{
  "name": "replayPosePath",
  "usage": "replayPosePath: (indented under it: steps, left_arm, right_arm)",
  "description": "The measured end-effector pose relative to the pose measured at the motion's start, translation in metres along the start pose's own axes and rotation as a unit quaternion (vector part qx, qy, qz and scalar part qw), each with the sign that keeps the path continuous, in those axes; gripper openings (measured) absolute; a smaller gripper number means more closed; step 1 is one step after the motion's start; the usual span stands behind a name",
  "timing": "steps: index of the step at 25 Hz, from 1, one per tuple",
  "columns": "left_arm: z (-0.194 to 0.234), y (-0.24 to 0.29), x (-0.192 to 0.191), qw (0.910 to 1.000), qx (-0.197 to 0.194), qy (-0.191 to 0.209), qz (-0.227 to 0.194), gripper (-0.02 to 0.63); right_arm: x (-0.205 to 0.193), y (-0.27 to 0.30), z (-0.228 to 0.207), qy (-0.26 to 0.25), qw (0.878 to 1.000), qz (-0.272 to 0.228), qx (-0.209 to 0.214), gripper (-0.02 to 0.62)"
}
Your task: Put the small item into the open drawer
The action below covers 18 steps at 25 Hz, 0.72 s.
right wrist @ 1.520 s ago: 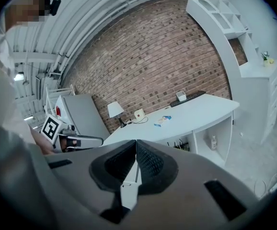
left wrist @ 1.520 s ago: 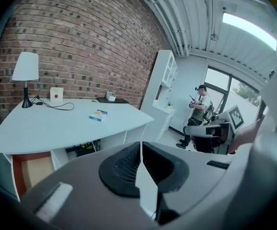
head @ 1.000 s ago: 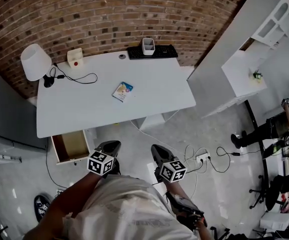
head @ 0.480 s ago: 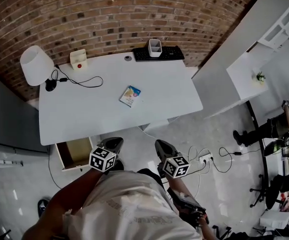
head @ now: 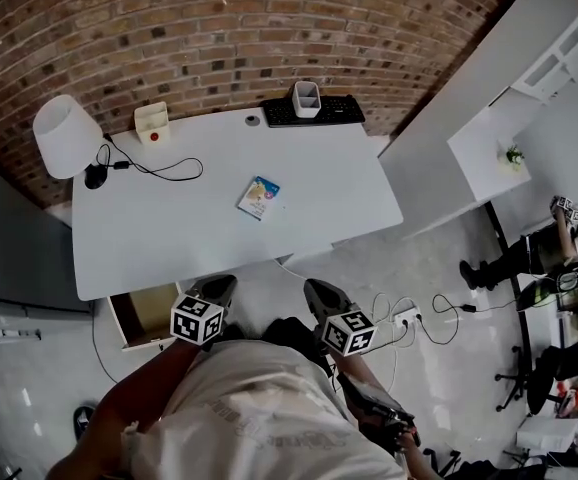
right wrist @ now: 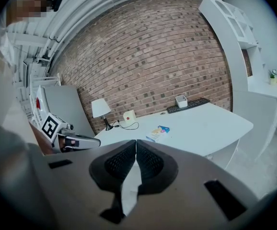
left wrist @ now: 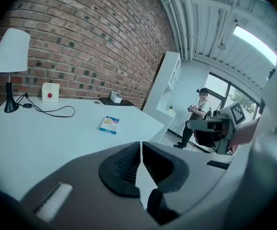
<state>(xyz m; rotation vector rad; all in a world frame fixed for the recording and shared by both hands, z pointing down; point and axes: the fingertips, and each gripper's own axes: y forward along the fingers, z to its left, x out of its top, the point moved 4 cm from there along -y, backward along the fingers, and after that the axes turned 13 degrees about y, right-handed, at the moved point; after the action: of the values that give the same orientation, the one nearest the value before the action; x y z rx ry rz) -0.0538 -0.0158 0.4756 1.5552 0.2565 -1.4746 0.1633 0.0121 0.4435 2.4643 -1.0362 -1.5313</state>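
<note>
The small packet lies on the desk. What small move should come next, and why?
Probably move the left tool forward toward the packet and open its jaws. It is shut and empty, the packet lies untouched on the desk, and the open drawer is on that side.

The small item is a flat, rectangular packet with a light blue cover and yellow and orange print. It lies flat on the white tabletop, roughly at its middle, turned at a slight angle to the edges. The drawer sits under the tabletop's near left corner, pulled out toward the near side. Its walls are white and its inside is a pale wood colour. The small item and the drawer are well apart.
</note>
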Motion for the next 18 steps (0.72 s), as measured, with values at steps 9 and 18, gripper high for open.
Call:
replayPosePath:
  steps: [9,18]
  left_arm:
    - [0.022,0.002,-0.005,0.999,0.038,-0.024,0.005,0.017]
    - [0.046,0.03,0.024,0.9975,0.065,-0.027,0.008,0.017]
  right_arm:
    - [0.004,0.031,-0.011,0.005,1.0,0.017,0.024,0.006]
    - [0.034,0.071,-0.035,0.0,0.998,0.03,0.054,0.006]
